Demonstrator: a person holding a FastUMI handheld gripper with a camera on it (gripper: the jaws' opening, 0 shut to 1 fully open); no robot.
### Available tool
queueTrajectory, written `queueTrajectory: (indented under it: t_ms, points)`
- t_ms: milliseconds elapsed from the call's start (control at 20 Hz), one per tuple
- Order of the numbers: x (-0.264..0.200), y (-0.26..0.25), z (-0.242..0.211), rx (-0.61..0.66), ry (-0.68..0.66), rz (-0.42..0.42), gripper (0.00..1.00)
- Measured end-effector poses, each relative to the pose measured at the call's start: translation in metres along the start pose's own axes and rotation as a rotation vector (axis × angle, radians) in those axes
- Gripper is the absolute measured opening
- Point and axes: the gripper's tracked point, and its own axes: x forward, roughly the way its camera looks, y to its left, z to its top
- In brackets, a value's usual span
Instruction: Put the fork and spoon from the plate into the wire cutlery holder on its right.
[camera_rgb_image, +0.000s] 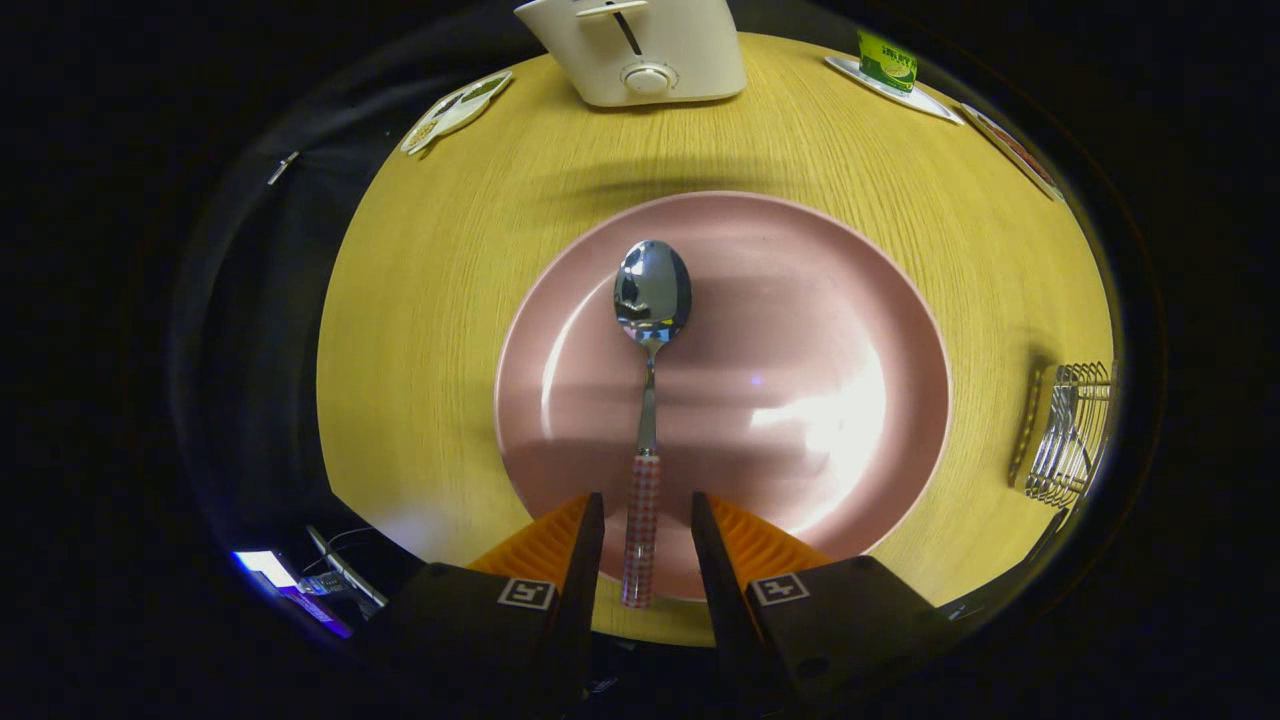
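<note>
Wooden tabletop (450, 300) carries a pink plate (800, 300); the spoon (650, 330) lies on it, handle between the gripper (646, 520) fingers, spread apart, not touching; wire cutlery holder (1070, 435) stands right.

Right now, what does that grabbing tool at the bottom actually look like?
The gripper has two flat, blade-like fingers with ribbed outer faces. Each sits on a blocky dark body carrying a small square black-and-white marker. The fingers stand apart either side of the checked-handled steel spoon.
</note>
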Motion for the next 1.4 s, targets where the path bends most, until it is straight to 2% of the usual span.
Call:
queueTrajectory:
  t_ms: [50,200,250,350,500,700,1050,1400]
  points:
    - [0.0,0.0,0.0,0.001,0.004,0.0,0.56]
    - [0.001,0.001,0.002,0.03,0.01,0.011,0.28]
    - [0.002,0.0,0.001,0.025,0.016,0.018,0.3]
    - [0.001,-0.005,0.002,0.05,0.019,0.009,0.16]
    - [-0.002,-0.005,0.002,0.056,0.015,0.039,0.14]
    - [-0.016,-0.001,0.011,0.081,-0.018,0.131,0.11]
    - [-0.072,-0.028,-0.005,0.061,-0.051,0.169,0.11]
    - [-0.119,-0.065,-0.041,0.091,-0.071,0.158,0.11]
